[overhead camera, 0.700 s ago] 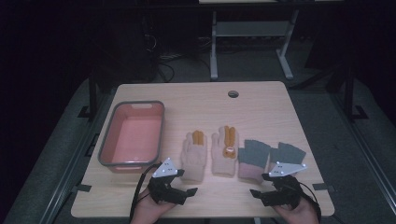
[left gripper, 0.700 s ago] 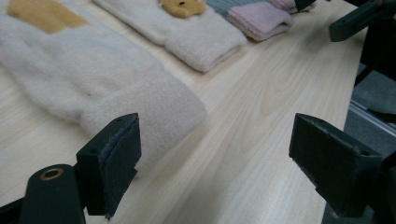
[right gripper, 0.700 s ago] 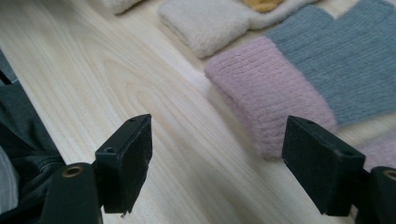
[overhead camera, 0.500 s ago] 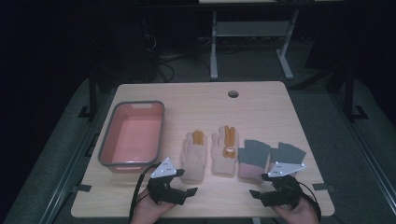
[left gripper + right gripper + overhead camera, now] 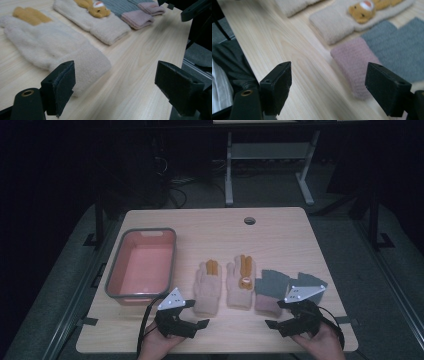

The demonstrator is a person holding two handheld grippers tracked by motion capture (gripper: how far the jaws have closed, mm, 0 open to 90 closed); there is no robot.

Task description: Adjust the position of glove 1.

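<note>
Two cream gloves with orange fingers lie side by side mid-table: the left glove [image 5: 207,287] [image 5: 50,47] and the right glove [image 5: 241,281] [image 5: 97,20] [image 5: 352,17], which carries a small bear figure. Beside them lie two grey mittens with pink cuffs [image 5: 272,290] [image 5: 384,52] [image 5: 140,12]. My left gripper [image 5: 197,324] [image 5: 115,85] rests near the table's front edge, open and holding nothing, just in front of the left glove's cuff. Open as well, my right gripper [image 5: 274,322] [image 5: 328,87] sits near the front edge, just in front of a pink cuff.
A pink tub with a grey rim [image 5: 117,282] stands at the table's left, with nothing inside. A round cable hole [image 5: 249,220] sits near the far edge. Bare wood [image 5: 235,330] lies between the two grippers. Dark floor and a desk frame lie beyond.
</note>
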